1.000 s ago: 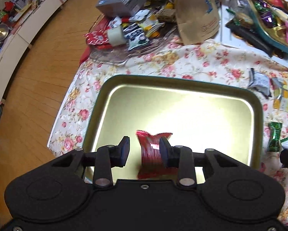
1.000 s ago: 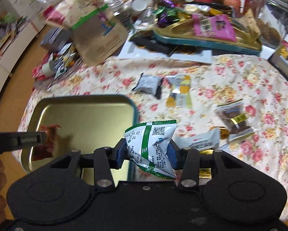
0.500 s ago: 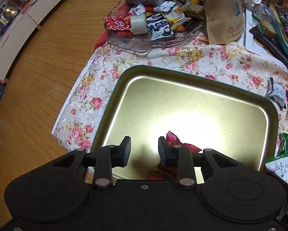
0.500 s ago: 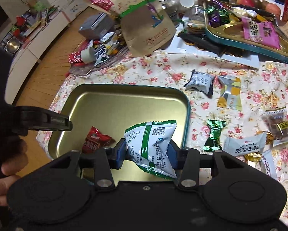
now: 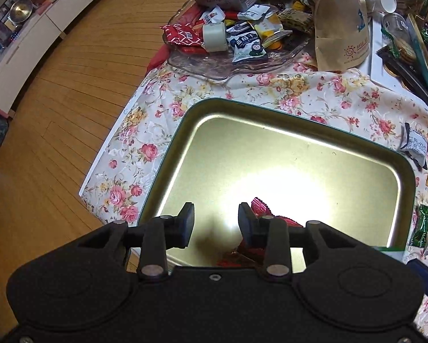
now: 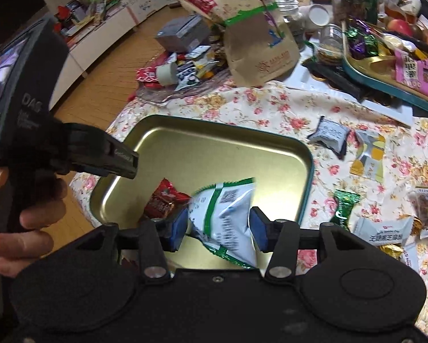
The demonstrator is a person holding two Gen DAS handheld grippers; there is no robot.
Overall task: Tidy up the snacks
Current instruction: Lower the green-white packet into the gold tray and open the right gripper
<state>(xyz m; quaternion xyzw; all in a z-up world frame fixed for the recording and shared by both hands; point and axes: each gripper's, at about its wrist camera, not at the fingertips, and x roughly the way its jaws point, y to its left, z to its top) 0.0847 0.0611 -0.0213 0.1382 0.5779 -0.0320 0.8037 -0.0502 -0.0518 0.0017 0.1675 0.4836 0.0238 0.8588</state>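
A: Right gripper [image 6: 218, 230] is over the tray [image 6: 307, 191]. Its jaws have just been opening, and the white-green packet [image 6: 225, 217] sits between them, blurred and slipping free, no longer pinched.

B: Let it fall flat beside the red candy [image 6: 163, 201] at the near side. Left gripper [image 5: 216, 224]?

A: Jaws have just been opening, nothing between them; the candy lies in the tray under its right finger.

B: Room?

A: The tray's far half is bare. Its left rim sits near the table edge. Loose snacks lie on the cloth to the right; left gripper body crowds the near-left.
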